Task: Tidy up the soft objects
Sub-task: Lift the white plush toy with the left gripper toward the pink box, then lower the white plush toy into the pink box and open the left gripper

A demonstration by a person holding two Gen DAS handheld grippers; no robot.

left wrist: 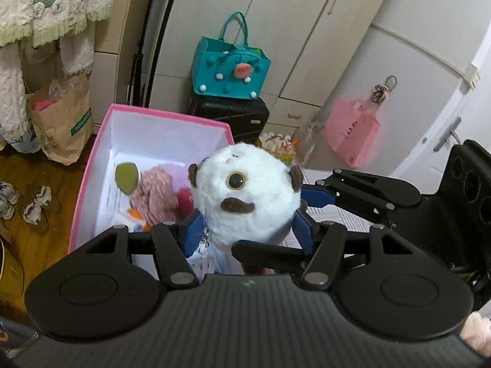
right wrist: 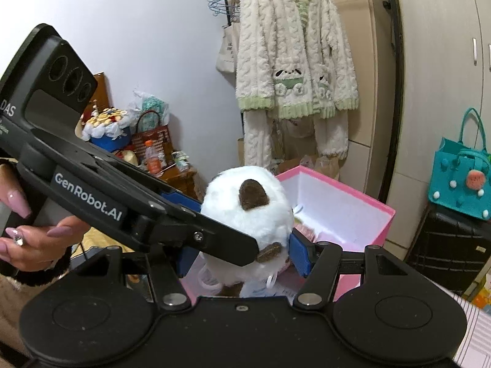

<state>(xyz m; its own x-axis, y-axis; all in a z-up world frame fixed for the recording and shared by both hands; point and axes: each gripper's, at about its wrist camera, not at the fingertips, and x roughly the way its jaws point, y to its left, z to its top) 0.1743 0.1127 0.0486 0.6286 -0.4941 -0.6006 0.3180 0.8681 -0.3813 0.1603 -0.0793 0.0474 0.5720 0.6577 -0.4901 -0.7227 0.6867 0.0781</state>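
The white plush toy (left wrist: pixel 245 193) is filling the gap between the blue pads of the left gripper (left wrist: pixel 248 230), and the right gripper (left wrist: pixel 310 197) is pressing in from the right side, so both sets of fingers are crowding the same spot; the pink box (left wrist: pixel 92 165) is sitting open just behind and below, its rear white floor lying bare while a pink knitted toy (left wrist: pixel 155 194) and a green piece (left wrist: pixel 126 177) are taking up the near part; the black suitcase (left wrist: pixel 230 116) is standing behind the box, and the paper bag (left wrist: pixel 61 122) is closing off its left side.
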